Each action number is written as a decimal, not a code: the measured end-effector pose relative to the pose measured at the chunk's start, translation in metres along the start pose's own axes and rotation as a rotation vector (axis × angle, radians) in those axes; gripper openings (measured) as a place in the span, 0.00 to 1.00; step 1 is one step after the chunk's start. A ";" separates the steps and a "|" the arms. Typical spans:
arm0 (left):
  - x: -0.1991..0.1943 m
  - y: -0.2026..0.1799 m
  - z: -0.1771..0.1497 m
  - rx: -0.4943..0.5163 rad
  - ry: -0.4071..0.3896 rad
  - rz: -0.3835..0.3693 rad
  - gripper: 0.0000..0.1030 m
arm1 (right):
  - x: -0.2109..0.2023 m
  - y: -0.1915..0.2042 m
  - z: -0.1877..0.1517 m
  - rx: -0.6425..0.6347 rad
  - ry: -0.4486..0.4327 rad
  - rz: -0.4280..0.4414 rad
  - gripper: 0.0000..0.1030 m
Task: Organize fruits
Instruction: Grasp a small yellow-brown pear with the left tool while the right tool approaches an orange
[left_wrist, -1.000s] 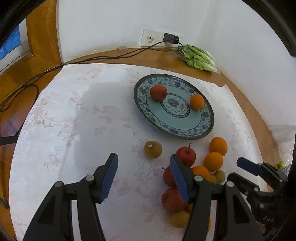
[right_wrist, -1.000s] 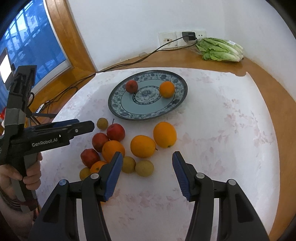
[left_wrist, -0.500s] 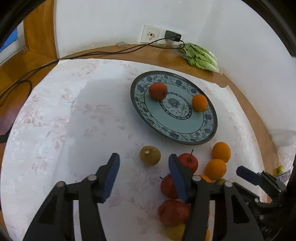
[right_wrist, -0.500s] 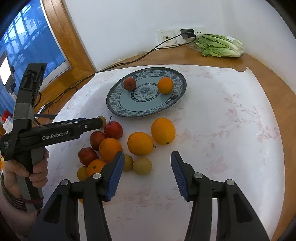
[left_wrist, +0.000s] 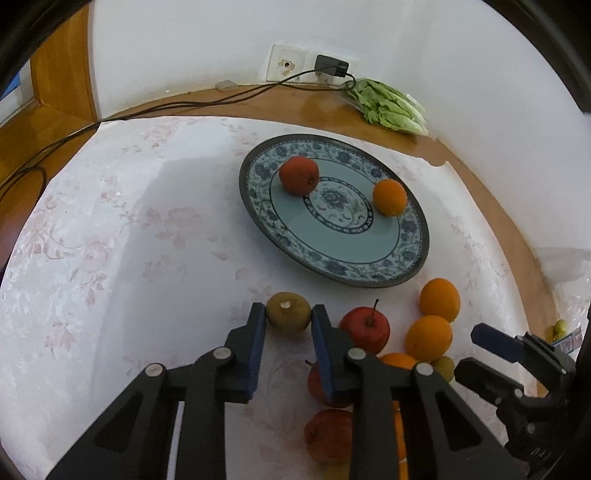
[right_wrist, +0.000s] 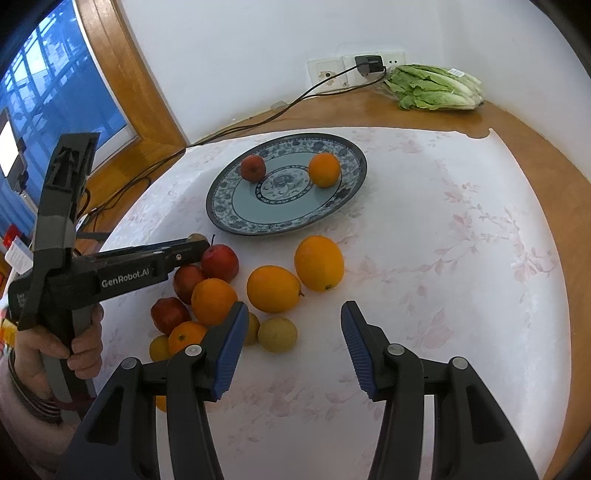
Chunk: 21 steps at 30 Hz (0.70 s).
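Left gripper (left_wrist: 289, 321), black frame with blue ribbed pads, angled steeply down toward the table; jaws clenched on a small brownish-green round fruit (left_wrist: 288, 313), one pad against each side; the fruit sits on the white floral tablecloth (left_wrist: 110, 229), just short of the near rim of the blue-and-white patterned round plate (left_wrist: 413, 275); in the right wrist view the same gripper (right_wrist: 192, 246) reaches in from the left, held pistol-fashion by a person's hand (right_wrist: 79, 349) curled around its grip, a striped sleeve at the wrist; the held fruit is mostly hidden there behind the fingertips. Right gripper (right_wrist: 291, 332), same make, tilted down over bare cloth; jaws released and spread wide, nothing between them. On the plate: one red apple (left_wrist: 299, 175) and one small orange (left_wrist: 389, 196), well apart on either side of the centre medallion. Loose pile on the cloth near the plate: red apples, a stemmed one (left_wrist: 365, 329) just beside the held fruit; oranges, the two largest (right_wrist: 319, 263) (right_wrist: 273, 288) touching; small yellow-green fruits at the near edge (right_wrist: 277, 335). Back corner of the wooden table (right_wrist: 424, 118): bagged green lettuce (right_wrist: 436, 90); black plug and cable at the wall socket (right_wrist: 367, 64).
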<state>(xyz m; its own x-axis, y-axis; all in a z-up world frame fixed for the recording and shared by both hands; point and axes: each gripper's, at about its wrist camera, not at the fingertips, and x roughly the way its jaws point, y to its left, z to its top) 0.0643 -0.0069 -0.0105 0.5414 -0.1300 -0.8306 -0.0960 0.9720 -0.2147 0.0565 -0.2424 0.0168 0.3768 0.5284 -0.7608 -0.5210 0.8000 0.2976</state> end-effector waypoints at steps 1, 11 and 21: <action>0.000 0.000 0.000 -0.002 0.000 -0.001 0.26 | 0.000 0.000 0.001 0.000 0.000 -0.001 0.52; -0.008 0.002 -0.003 -0.003 -0.014 -0.003 0.26 | 0.004 -0.004 0.019 0.027 -0.013 -0.019 0.52; -0.015 0.003 -0.004 -0.004 -0.029 0.005 0.26 | 0.020 -0.004 0.032 0.013 -0.003 -0.053 0.47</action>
<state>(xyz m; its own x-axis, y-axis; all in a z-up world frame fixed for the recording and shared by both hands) 0.0527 -0.0026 -0.0008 0.5652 -0.1189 -0.8164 -0.1020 0.9719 -0.2121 0.0907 -0.2257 0.0194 0.4064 0.4859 -0.7738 -0.4904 0.8306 0.2641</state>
